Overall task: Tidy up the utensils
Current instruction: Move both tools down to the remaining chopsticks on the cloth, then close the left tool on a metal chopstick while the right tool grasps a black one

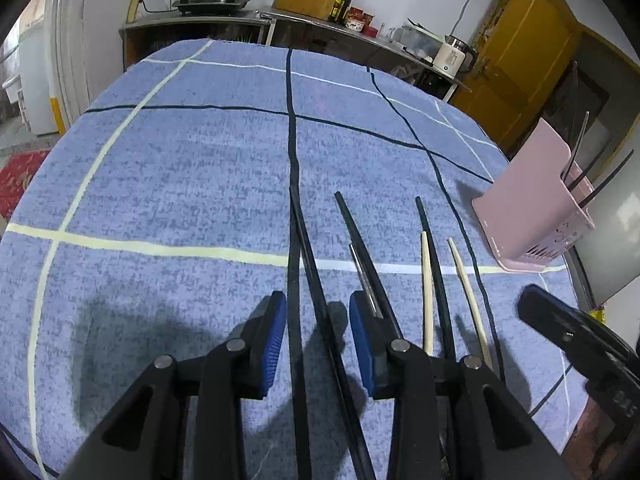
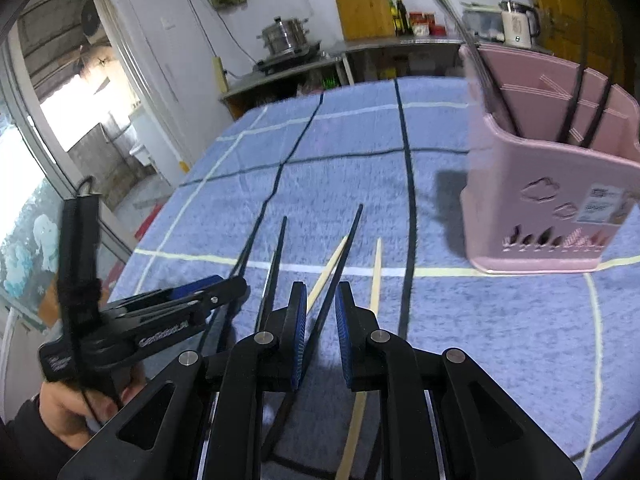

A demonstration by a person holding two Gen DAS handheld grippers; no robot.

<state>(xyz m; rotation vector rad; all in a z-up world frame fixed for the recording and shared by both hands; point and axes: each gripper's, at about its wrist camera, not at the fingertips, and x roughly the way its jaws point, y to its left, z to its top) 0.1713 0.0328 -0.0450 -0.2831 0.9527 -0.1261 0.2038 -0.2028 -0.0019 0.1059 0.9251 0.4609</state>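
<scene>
Several chopsticks lie side by side on the blue checked tablecloth [image 1: 180,184]. My left gripper [image 1: 318,322] is open and low over the cloth. A black chopstick [image 1: 308,248] runs between its blue pads [image 1: 276,332], which do not press on it. To its right lie another black chopstick [image 1: 362,240] with a thin metal one [image 1: 362,276] beside it, a third black one [image 1: 434,268] and two pale wooden ones [image 1: 427,292]. My right gripper [image 2: 320,316] is open too, with a black chopstick [image 2: 344,252] passing untouched between its pads. The pink utensil holder [image 2: 552,184] holds several black chopsticks.
The holder [image 1: 528,208] stands near the table's right edge. In the right wrist view my left gripper [image 2: 228,286] sits close on the left, held by a hand [image 2: 72,408]. Behind the table runs a steel counter [image 1: 192,24] with a steamer pot, bottles and a kettle [image 1: 452,56].
</scene>
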